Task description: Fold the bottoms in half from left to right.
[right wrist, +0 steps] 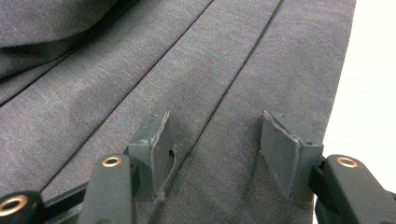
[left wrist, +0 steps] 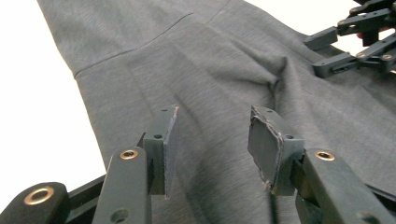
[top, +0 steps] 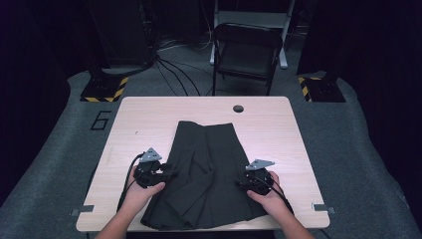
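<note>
Pleated dark grey fabric skirt (top: 206, 174) lies flat on the pale wooden table (top: 278, 129), its long axis running from the narrow waistband near the table's middle to the wide hem at the near edge, where the cloth reaches the rim. The left gripper (top: 166, 172) sits at the skirt's left side edge and the right gripper (top: 243, 181) at its right side edge, both about level with the lower half of the garment (each hand roughly as close to its own edge as the other). In the left gripper view the left gripper's jaws stand spread, with cloth lying under the gap and nothing pinched between the pads; in the right gripper view the right gripper's jaws are likewise spread over the pleats, gripping nothing. Judging by this, the coming move turns on each gripper facing inward across the skirt's width: the fabric lies straight ahead of both, so either side edge could be taken and carried toward the centre line.
</note>
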Demonstrator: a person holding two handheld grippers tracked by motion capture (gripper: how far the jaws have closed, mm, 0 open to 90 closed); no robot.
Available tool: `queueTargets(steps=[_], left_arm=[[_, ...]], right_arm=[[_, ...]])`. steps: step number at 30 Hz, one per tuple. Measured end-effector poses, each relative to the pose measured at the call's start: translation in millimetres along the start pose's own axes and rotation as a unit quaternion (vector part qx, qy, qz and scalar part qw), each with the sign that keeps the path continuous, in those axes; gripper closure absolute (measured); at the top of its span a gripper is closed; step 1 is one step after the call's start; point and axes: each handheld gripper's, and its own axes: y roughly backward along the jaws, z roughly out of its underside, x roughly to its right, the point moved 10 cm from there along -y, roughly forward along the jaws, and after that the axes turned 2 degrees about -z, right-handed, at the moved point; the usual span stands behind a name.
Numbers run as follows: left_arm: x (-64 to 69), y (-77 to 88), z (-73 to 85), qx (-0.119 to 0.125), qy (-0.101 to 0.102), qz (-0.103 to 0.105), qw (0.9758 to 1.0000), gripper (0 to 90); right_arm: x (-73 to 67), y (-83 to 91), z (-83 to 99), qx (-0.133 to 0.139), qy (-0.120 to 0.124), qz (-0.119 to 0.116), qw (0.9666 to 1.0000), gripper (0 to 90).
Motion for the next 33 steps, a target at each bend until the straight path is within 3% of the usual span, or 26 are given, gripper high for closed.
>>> queueTargets(steps=[7, 14, 17, 23, 28, 30, 33], left_arm=[[-7.1, -8.8, 16.8, -0.017, 0.009, -0.008, 0.9998, 51.2], [-2.5, -9.5, 18.3, -0.012, 0.015, -0.001, 0.9998, 51.0], [-0.3, -8.4, 17.0, -0.006, 0.012, 0.003, 0.9999, 50.9], [3.6, -7.8, 16.9, -0.005, 0.001, 0.006, 1.0, 51.1], [2.8, -7.9, 18.6, -0.008, -0.004, -0.001, 1.0, 50.9], [-1.0, -7.2, 17.9, 0.0, -0.005, -0.008, 1.0, 49.2], [-6.1, -5.1, 18.7, 0.001, 0.001, -0.011, 0.9999, 47.5]], right_arm=[[0.2, 0.1, 0.2, 0.0, 0.003, -0.002, 1.0, 42.3], [0.6, -0.5, -1.0, -0.001, 0.002, -0.005, 1.0, 40.5], [1.3, 0.0, -3.4, -0.017, 0.003, -0.005, 0.9998, 40.8], [-11.3, 6.8, -30.1, -0.009, 0.029, -0.023, 0.9993, 43.2], [-19.7, 1.5, -54.4, 0.0, 0.022, -0.035, 0.9991, 41.5], [-27.0, -4.8, -70.6, 0.011, 0.001, -0.05, 0.9987, 40.1], [-32.3, -9.8, -77.8, 0.009, 0.006, -0.055, 0.9984, 39.5]])
